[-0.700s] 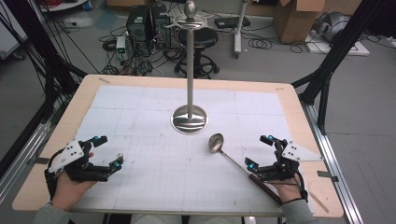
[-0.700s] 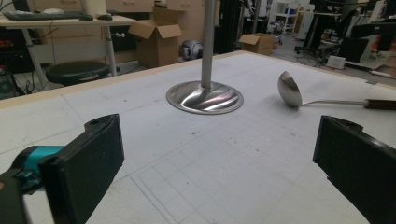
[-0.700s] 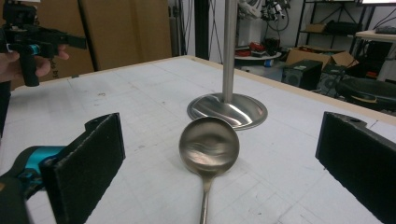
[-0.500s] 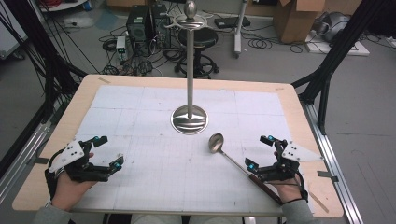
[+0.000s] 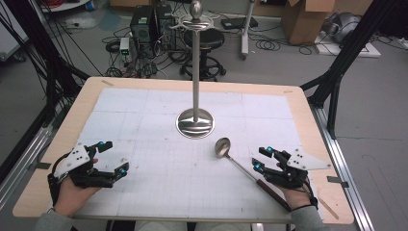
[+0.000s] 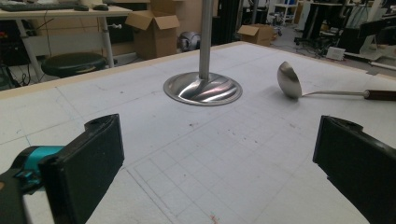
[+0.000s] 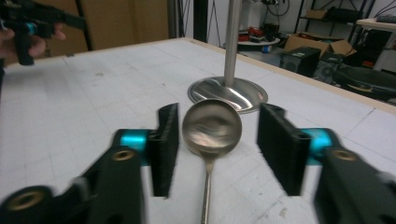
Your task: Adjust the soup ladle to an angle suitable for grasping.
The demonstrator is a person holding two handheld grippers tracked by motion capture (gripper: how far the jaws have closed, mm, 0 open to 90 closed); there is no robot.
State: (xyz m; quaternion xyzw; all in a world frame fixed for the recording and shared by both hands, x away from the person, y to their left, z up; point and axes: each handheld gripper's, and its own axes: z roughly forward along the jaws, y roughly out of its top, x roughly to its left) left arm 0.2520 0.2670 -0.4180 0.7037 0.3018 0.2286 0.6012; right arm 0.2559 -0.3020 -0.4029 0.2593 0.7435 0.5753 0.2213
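At the left of the high view, the left tool (image 5: 111, 157) rests low over the near-left part of the table (image 5: 144, 103), held in the person's left hand (image 5: 72, 192), its jaws spread wide with nothing between them; in the left gripper view only bare gridded mat lies between the two black pads. Toward the middle stands a metal stand (image 5: 195, 72), an upright pole on a round shiny base, well apart from both tools. Just to the right of that base and nearer the person lies the ladle (image 5: 240, 166), its bowl near the base but not touching it, its thin stem running back toward the near-right edge and ending in a dark handle. The right tool (image 5: 260, 159) sits over that stem, in the person's right hand (image 5: 296, 192). In the right gripper view its jaws stand spread on either side of the ladle (image 7: 211, 128), clear of it, not pinching it.
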